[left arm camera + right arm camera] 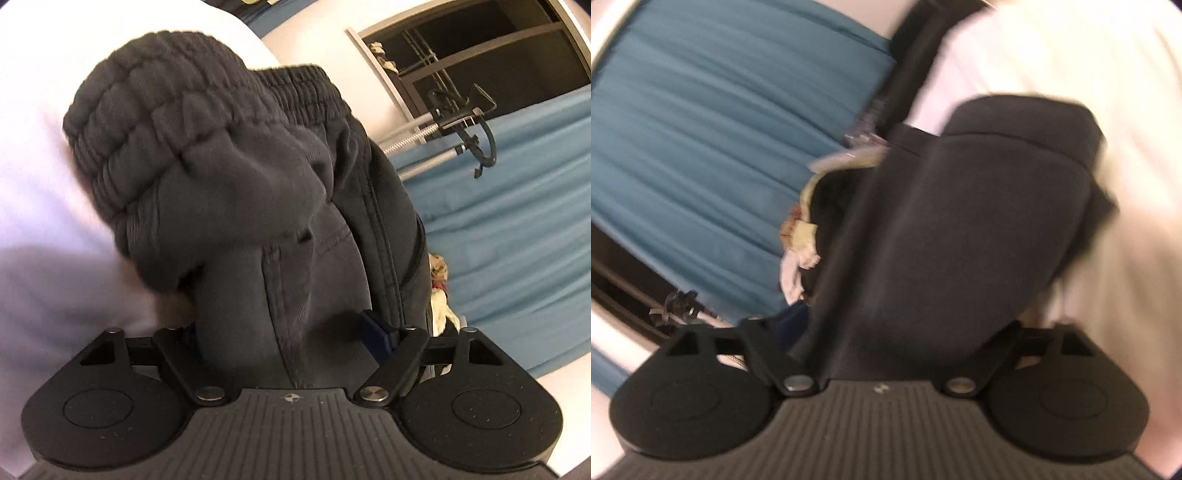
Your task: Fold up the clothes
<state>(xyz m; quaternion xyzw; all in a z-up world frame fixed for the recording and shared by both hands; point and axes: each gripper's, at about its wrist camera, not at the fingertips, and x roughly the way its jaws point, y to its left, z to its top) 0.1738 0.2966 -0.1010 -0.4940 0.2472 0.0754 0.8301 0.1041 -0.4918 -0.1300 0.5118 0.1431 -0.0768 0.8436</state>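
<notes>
Left wrist view is basically all dark grey sweatpants. The ribbed elastic waistband bunches up toward 11 o'clock, and the fabric drops straight into the left gripper. Its fingers are buried under the cloth, so I honestly can't tell if they're clamped or apart. White counter sits at 9 o'clock, teal curtain at 3 o'clock, and a metal clamp hangs up at 2.

Right wrist view is blurry. Same sweatpants fill the middle and run down into the right gripper; fingers hidden too, can't tell. A crumpled pale garment lies at 9 o'clock.
</notes>
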